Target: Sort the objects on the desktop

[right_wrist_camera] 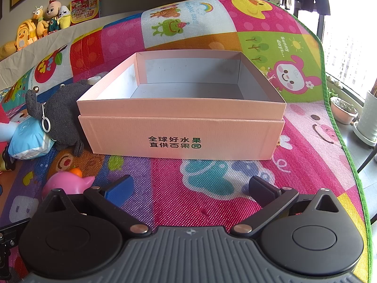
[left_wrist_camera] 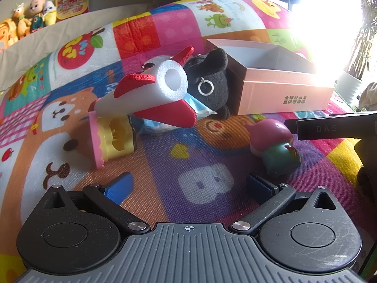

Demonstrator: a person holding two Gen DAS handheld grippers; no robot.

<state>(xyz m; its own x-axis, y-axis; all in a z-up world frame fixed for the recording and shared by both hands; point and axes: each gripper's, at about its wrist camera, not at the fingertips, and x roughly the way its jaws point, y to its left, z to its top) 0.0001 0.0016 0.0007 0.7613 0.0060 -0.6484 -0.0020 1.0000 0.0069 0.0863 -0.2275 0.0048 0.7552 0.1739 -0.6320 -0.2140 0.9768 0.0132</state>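
An empty pink cardboard box (right_wrist_camera: 181,136) stands on the colourful play mat; it also shows in the left wrist view (left_wrist_camera: 282,94). Left of it lie a black plush toy (left_wrist_camera: 209,80), a white foam rocket with red fins (left_wrist_camera: 150,94), a yellow and pink plastic toy (left_wrist_camera: 113,139) and a pink and green figurine (left_wrist_camera: 275,146). The plush (right_wrist_camera: 63,108) and the figurine (right_wrist_camera: 68,184) also show in the right wrist view. My left gripper (left_wrist_camera: 188,188) is open and empty, in front of the toys. My right gripper (right_wrist_camera: 188,188) is open and empty, in front of the box.
The play mat (right_wrist_camera: 212,202) ends at a green edge (right_wrist_camera: 339,129) on the right, with plant pots (right_wrist_camera: 344,113) beyond. Stuffed toys (right_wrist_camera: 42,28) and a picture box (right_wrist_camera: 86,8) line the far back left. The right gripper's body (left_wrist_camera: 334,127) shows at the left view's right.
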